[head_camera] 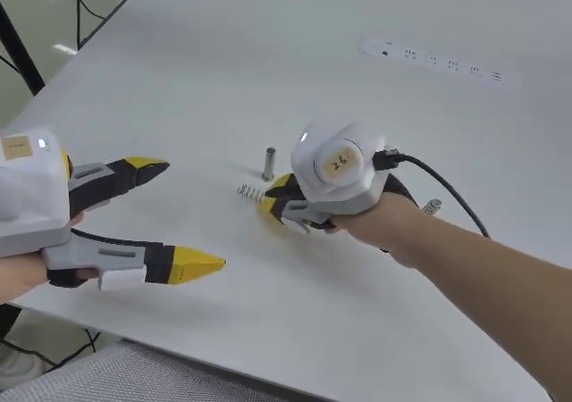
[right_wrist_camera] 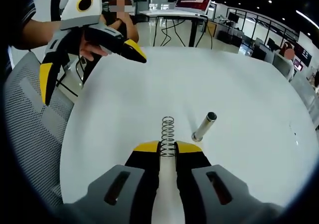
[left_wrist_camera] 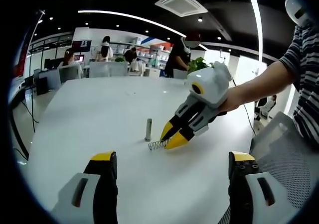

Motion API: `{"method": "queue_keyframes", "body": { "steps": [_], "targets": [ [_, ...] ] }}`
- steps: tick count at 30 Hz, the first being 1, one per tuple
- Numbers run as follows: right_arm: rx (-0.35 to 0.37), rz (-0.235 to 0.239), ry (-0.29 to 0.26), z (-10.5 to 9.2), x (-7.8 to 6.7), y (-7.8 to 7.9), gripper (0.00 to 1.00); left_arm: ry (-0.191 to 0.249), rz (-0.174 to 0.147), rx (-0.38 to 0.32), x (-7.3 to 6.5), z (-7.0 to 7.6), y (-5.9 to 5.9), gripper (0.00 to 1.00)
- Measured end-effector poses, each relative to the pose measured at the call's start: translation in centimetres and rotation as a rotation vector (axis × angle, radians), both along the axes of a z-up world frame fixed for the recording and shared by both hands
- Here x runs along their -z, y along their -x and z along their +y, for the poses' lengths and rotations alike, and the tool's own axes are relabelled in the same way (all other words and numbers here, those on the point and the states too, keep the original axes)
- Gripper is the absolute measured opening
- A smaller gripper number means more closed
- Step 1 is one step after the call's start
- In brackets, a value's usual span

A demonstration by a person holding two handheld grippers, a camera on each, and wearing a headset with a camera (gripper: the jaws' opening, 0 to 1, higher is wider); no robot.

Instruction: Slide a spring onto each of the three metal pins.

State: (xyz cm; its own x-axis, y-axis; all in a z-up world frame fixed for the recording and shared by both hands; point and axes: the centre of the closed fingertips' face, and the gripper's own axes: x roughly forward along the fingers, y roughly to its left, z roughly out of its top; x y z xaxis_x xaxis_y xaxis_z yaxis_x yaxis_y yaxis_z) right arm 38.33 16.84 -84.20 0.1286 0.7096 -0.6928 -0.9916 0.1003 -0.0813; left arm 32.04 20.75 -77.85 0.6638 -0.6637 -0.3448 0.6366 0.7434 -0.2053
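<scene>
The right hand-held gripper (right_wrist_camera: 168, 148) is pinched narrow on one end of a spring (right_wrist_camera: 168, 128). The rest of the coil sticks straight out ahead of the tips, low over the bench (head_camera: 295, 45) and close to lying on it. Gripping the end rather than the middle leaves the bore open and the free end leading, which is what threading it over a pin needs.

A pin (right_wrist_camera: 204, 127) stands upright just beside the spring, on the side toward the far edge of the bench and apart from it. The spring is not yet on it. I judge the step in hand to be lifting the coil, tipping it toward vertical and lining its open end over the pin's top. A soft coil held by one end could bend or slip aside there.

The right forearm (head_camera: 483, 277) reaches in from the near right corner. The wrist is dropped, so the jaws run nearly flat along the surface.

The left hand-held gripper (head_camera: 174, 213) hangs over the near left edge with its jaws spread wide and nothing between them. It points toward the middle, well apart from the spring, and is probably waiting.

A small metal piece (head_camera: 432, 207) lies beyond the right wrist; it is too small to tell what it is.
</scene>
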Motion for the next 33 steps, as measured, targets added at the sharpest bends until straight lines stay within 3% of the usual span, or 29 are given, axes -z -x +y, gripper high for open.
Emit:
{"method": "queue_keyframes", "body": {
  "steps": [15, 22, 29, 33],
  "targets": [
    [-0.017, -0.023, -0.031, -4.5, -3.7, 2.0, 0.13, -0.002, 0.006, 0.130, -0.3, -4.1, -0.4, 0.89],
    [-0.060, -0.031, -0.016, -6.5, -3.9, 3.6, 0.13, 0.008, 0.019, 0.201, -0.4, -5.8, -0.3, 0.86],
    [-0.037, -0.021, -0.024, -8.0, -3.8, 4.2, 0.13, 0.016, 0.027, 0.252, -0.4, -7.1, -0.7, 0.80],
    [-0.035, -0.039, -0.016, -8.8, -4.1, 4.3, 0.13, 0.007, 0.037, 0.293, -0.1, -8.2, -0.7, 0.78]
  ]
}}
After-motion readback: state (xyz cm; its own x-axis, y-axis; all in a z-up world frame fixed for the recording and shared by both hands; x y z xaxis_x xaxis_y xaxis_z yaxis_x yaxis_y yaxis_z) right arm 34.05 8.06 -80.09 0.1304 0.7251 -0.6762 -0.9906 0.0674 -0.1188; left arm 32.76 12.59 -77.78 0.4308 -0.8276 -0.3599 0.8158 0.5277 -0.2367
